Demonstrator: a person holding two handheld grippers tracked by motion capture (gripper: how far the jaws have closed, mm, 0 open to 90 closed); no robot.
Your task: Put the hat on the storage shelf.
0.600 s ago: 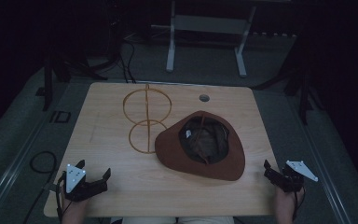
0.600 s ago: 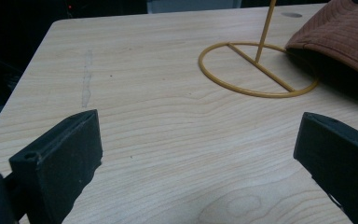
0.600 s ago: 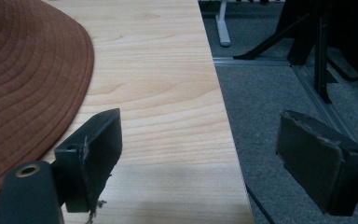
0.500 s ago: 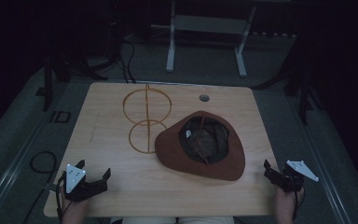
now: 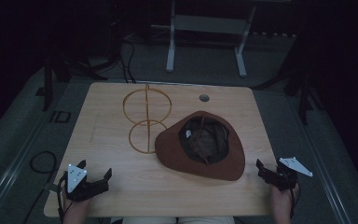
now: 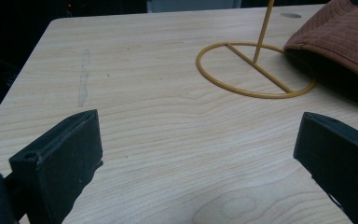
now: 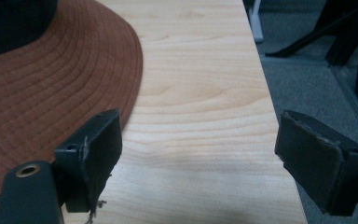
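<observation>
Hat, brown, wide-brimmed, lay upside down on the right-centre of the wooden table, crown opening facing up, its brim edge over the base ring of the yellow wire stand. Stand sat just left of the hat, upright hoop behind, flat ring on the tabletop. Left gripper rested at the near left corner, jaws spread wide, nothing between them, well apart from the hat. Right gripper sat at the near right edge, jaws spread, empty, near the hat's brim without touching it.
</observation>
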